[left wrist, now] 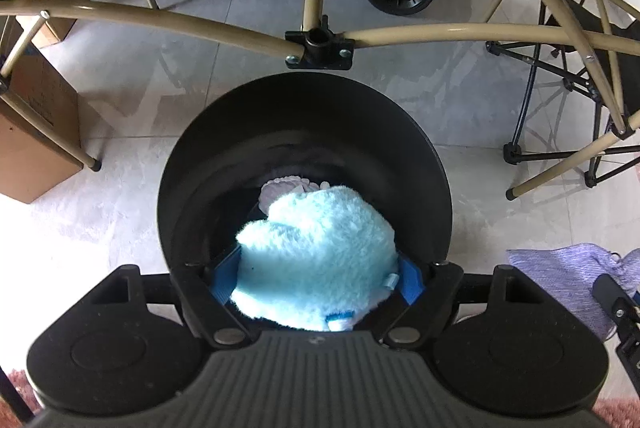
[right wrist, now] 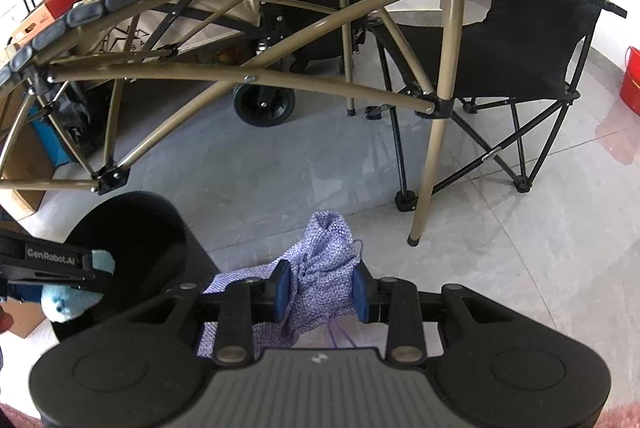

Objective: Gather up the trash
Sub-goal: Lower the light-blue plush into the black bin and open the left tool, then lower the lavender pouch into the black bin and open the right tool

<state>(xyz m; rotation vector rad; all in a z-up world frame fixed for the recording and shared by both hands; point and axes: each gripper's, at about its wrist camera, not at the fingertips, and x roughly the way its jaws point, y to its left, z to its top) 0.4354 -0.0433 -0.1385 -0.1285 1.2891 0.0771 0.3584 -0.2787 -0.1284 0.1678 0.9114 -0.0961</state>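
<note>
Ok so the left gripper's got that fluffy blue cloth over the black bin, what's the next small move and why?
Probably open the left gripper and let the light blue fluffy cloth drop. Its blue pads press on the cloth from both sides, and the cloth hangs inside the rim of the black bin, above a pale item already in there. The right gripper is shut on the purple knitted cloth, which could go in after.

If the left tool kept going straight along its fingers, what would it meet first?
The left tool, gripping the light blue fluffy cloth, points into the black bin; it would probably meet the pale crumpled item inside first.
</note>
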